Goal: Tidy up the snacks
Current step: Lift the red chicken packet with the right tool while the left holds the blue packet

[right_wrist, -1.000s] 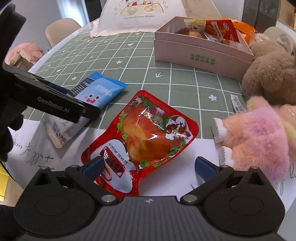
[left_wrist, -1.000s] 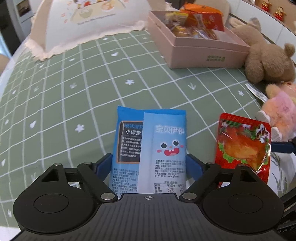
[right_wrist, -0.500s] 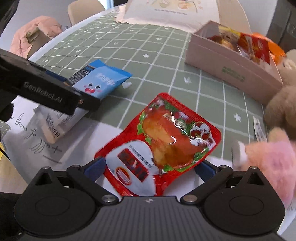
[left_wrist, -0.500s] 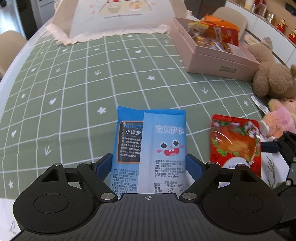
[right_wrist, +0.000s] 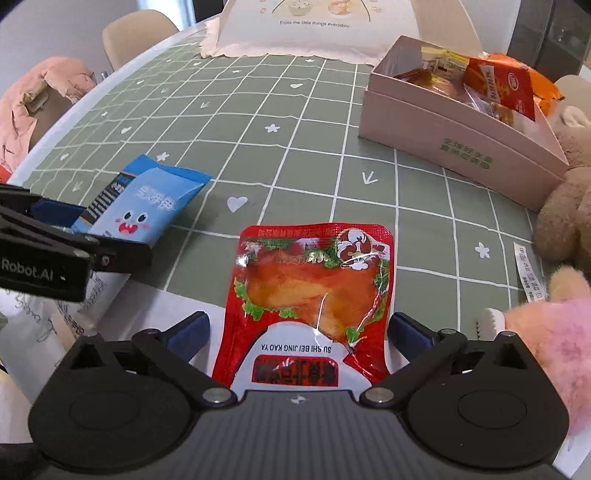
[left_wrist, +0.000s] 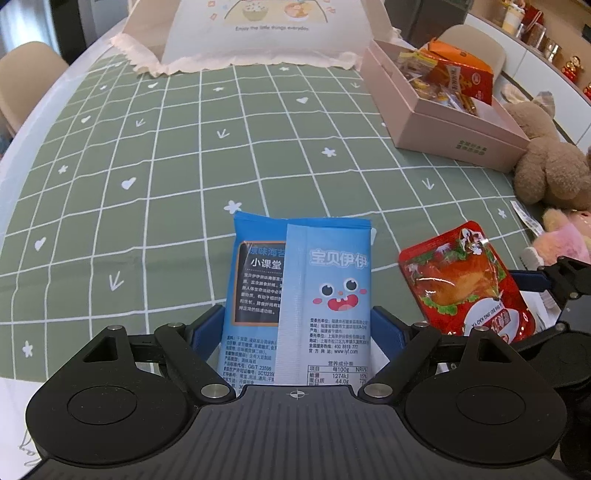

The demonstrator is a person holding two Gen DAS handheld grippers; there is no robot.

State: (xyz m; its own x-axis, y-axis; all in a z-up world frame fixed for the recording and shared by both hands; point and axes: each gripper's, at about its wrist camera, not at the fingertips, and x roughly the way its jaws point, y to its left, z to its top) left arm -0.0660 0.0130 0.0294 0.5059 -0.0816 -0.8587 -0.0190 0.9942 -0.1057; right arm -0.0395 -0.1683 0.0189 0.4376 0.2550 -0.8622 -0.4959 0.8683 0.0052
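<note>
A blue snack packet (left_wrist: 303, 295) with a cartoon face stands straight out between the fingers of my left gripper (left_wrist: 297, 328), which is shut on it above the green checked tablecloth (left_wrist: 166, 166). The same packet (right_wrist: 147, 206) shows at the left of the right wrist view. A red roast-duck packet (right_wrist: 314, 291) sits squarely in my right gripper (right_wrist: 299, 332), which is shut on its sides. In the left wrist view that red packet (left_wrist: 465, 280) hangs to the right. A pink box (left_wrist: 461, 144) with several snacks in it stands at the far right, also seen as the pink box (right_wrist: 461, 147).
A brown teddy bear (right_wrist: 565, 206) and a pink plush toy (right_wrist: 554, 332) crowd the right side by the box. A white printed cushion (left_wrist: 266, 33) lies at the table's far end. Beige chairs (right_wrist: 136, 33) stand beyond the left edge. White paper (right_wrist: 37, 325) lies near me.
The right gripper closed on the red packet and lifted it off the table, so it now sits straight between the fingers. The left gripper rose with the blue packet and turned left.
</note>
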